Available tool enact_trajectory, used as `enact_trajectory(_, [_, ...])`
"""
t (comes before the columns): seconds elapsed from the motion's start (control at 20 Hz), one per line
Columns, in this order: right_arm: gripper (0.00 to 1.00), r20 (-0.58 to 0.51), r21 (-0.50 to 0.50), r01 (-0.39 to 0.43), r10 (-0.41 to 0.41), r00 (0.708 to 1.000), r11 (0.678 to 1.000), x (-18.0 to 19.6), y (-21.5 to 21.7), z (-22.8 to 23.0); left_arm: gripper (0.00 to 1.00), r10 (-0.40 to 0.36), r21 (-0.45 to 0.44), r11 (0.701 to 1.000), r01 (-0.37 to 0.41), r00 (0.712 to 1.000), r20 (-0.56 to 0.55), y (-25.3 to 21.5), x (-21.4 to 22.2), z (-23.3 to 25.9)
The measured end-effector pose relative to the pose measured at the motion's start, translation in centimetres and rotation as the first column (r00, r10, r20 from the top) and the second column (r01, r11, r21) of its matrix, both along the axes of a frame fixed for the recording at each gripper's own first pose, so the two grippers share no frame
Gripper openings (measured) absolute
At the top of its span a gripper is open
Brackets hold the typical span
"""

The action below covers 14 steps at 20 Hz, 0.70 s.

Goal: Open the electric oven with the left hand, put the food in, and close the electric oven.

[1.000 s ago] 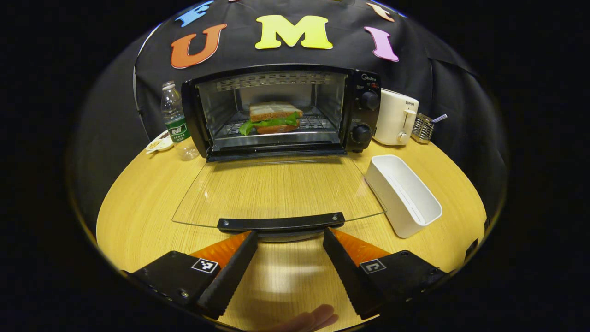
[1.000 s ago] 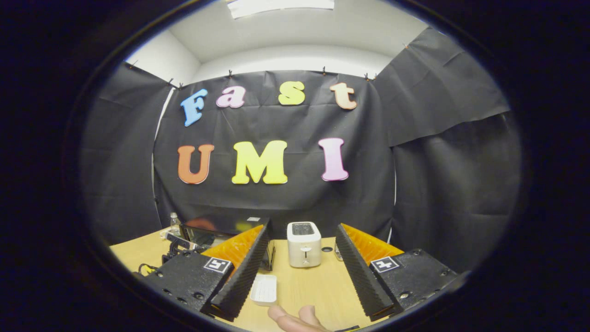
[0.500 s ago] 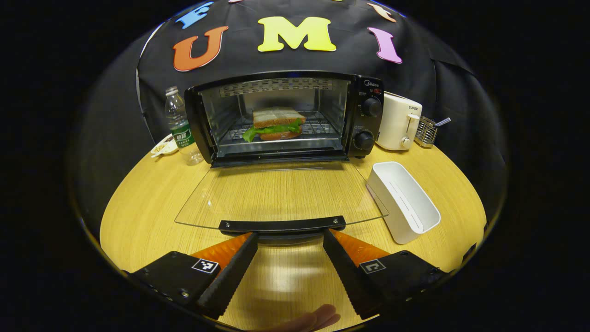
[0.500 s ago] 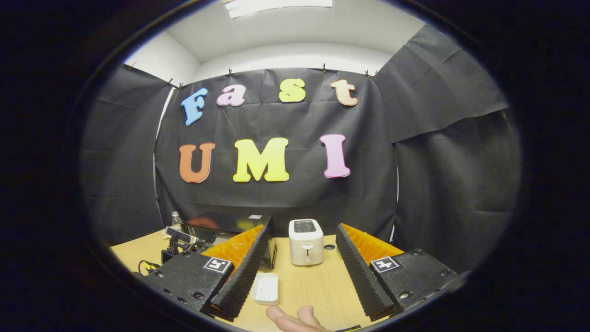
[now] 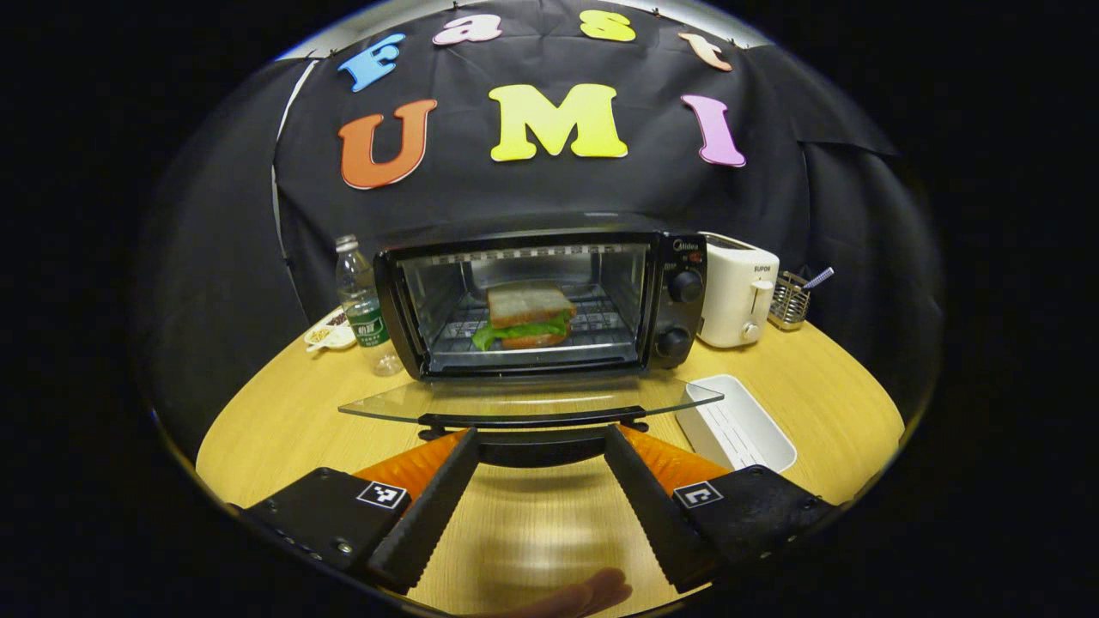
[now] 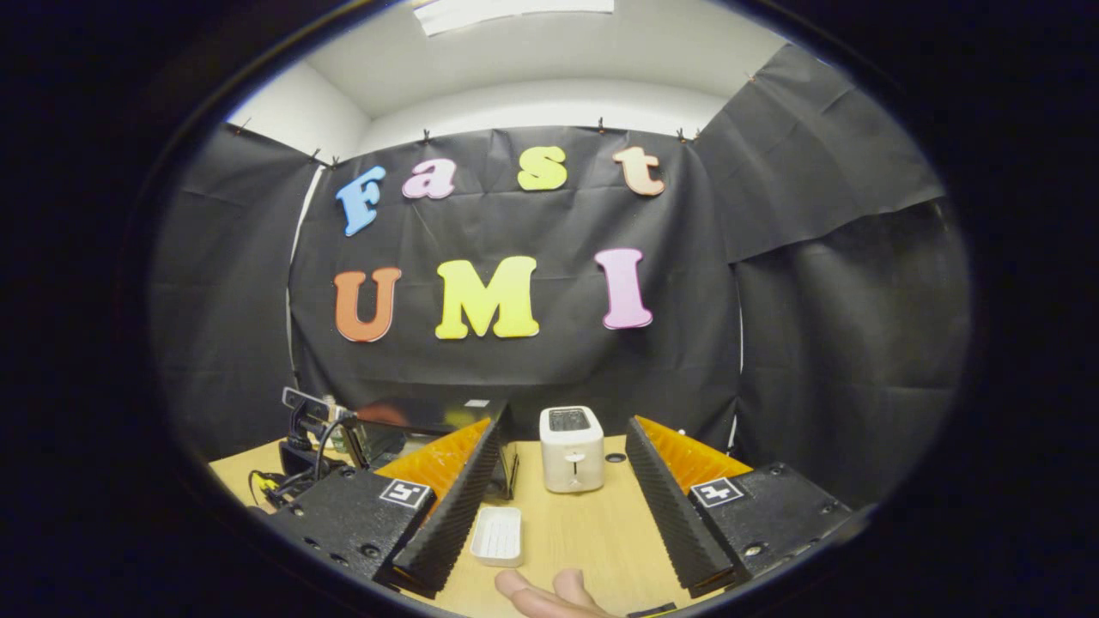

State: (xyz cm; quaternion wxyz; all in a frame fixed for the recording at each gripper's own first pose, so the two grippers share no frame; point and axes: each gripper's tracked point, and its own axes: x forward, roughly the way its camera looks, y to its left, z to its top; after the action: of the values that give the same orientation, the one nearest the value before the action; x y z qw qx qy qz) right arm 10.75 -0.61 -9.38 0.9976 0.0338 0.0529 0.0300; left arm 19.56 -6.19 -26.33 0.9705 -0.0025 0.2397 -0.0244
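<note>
The black electric oven (image 5: 549,300) stands at the back of the round wooden table (image 5: 283,429), and a sandwich (image 5: 525,314) with lettuce lies on its rack. Its glass door (image 5: 532,400) hangs open and looks nearly edge-on in the left gripper view. The door's dark handle (image 5: 532,422) lies just at the tips of my left gripper (image 5: 539,432), whose jaws stand wide apart. My right gripper (image 6: 563,422) is open and empty above the table, pointing at the booth wall. In the right gripper view, the oven (image 6: 429,416) sits low at the left.
A white toaster (image 5: 738,292) and a wire holder (image 5: 788,300) stand right of the oven. A white tray (image 5: 734,421) lies in front of them. A water bottle (image 5: 362,305) and a small dish (image 5: 330,335) are at the oven's left.
The glass door, seen flat over the table before, now looks almost edge-on, and the oven sits lower and smaller in the left gripper view. The right gripper has barely moved.
</note>
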Motion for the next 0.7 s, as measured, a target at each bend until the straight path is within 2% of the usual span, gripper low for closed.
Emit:
enact_trajectory(0.05, [0.95,0.001,0.0,0.0,0.0,1.0,1.0,-0.2,0.0,0.1,0.97,-0.002,0.007,1.0,0.002,1.0,0.008,0.0,0.3,0.3])
enact_trajectory(0.25, [0.95,0.02,-0.008,0.01,-0.01,1.0,1.0,-0.8,-0.5,0.6,0.97,-0.007,0.032,0.999,0.006,0.999,0.045,0.3,1.3,1.7])
enact_trajectory(0.3, [0.87,0.021,-0.007,0.014,-0.014,1.0,1.0,-0.9,-0.7,0.7,0.98,-0.01,0.04,0.999,0.008,0.998,0.058,0.2,1.7,2.2])
enact_trajectory(0.35, [0.87,0.02,-0.007,0.013,-0.013,1.0,1.0,-1.2,-0.8,0.7,0.98,-0.012,0.048,0.999,0.009,0.997,0.07,0.3,2.1,2.5])
enact_trajectory(0.4, [0.95,0.018,-0.005,0.014,-0.014,1.0,1.0,-1.3,-0.7,0.6,0.97,-0.013,0.054,0.999,0.009,0.996,0.084,0.5,2.5,2.9])
enact_trajectory(0.5, [0.95,0.011,-0.004,0.02,-0.02,1.0,1.0,-1.5,-1.0,0.5,0.97,0.002,0.033,0.999,-0.005,0.996,0.087,0.5,2.9,3.4])
enact_trajectory(0.55, [0.87,0.008,-0.005,0.022,-0.022,1.0,1.0,-1.7,-1.1,0.4,0.97,0.003,0.028,1.0,-0.006,0.995,0.096,0.4,3.3,3.8])
enact_trajectory(0.6, [0.87,0.009,-0.008,0.024,-0.024,1.0,1.0,-2.1,-1.2,0.5,0.97,-0.003,0.033,0.999,0.0,0.995,0.102,0.3,3.8,4.4])
enact_trajectory(0.65, [0.95,0.011,-0.011,0.028,-0.028,1.0,1.0,-2.4,-1.4,0.7,0.97,-0.004,0.034,0.999,0.001,0.994,0.106,0.4,4.2,4.7])
enact_trajectory(0.7, [0.95,0.013,-0.014,0.034,-0.034,0.999,0.999,-2.6,-1.7,0.6,0.97,-0.007,0.037,0.999,0.003,0.993,0.115,0.3,4.7,5.1])
